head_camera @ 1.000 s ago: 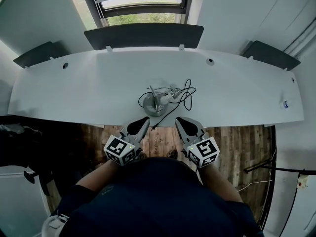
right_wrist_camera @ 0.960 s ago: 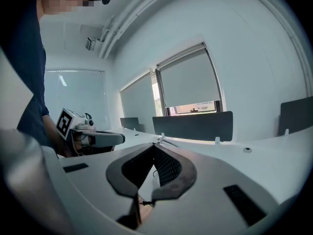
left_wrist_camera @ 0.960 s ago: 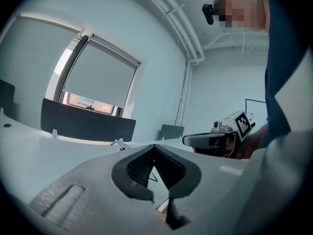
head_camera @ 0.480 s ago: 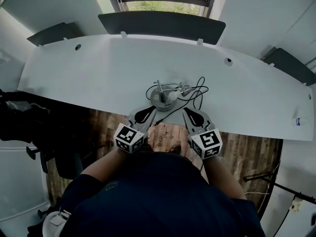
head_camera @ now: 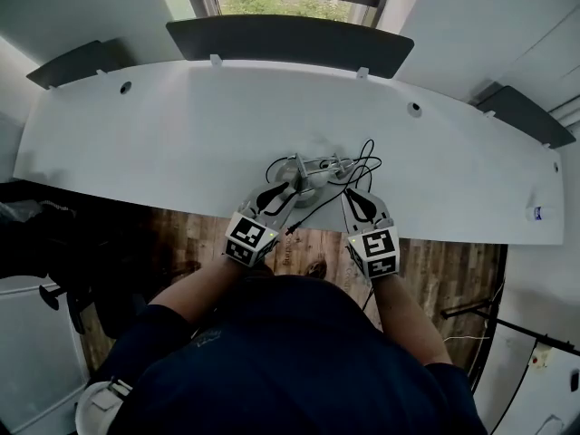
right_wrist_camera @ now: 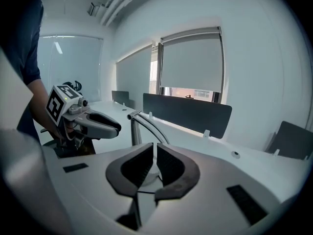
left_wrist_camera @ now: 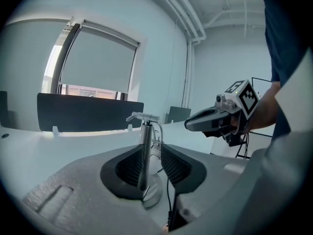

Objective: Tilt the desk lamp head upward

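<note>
Desk lamp (head_camera: 304,178): stands on the white desk (head_camera: 136,143) close to its front edge, abt mid-length. Round base (left_wrist_camera: 155,194) sits flat, post (left_wrist_camera: 144,146) is upright, and a thin arm bends over from the post top. Lamp head (head_camera: 338,164) sits low, right of the base, and looks turned down; too small to confirm. Black cable (head_camera: 362,163) loops on the desk just behind and right of the head. My left gripper (head_camera: 283,188): jaws have just been opening and now stand apart w/ the post in the gap. Pads are not seen pressing it, so nothing is gripped. My right gripper (head_camera: 352,194): jaws closed together, empty, tips at the front edge just right of the base, short of the head. Step in hand, my judgement: approach and brace; tilt not yet begun. Rec.: close left pads on the post low down so the light lamp can't slide or tip. Then bring right tips under the head from the front-edge side and lift slowly about its hinge. Risks: snagging the cable, dragging the base off the front edge, or loading the arm instead of the head.
</note>
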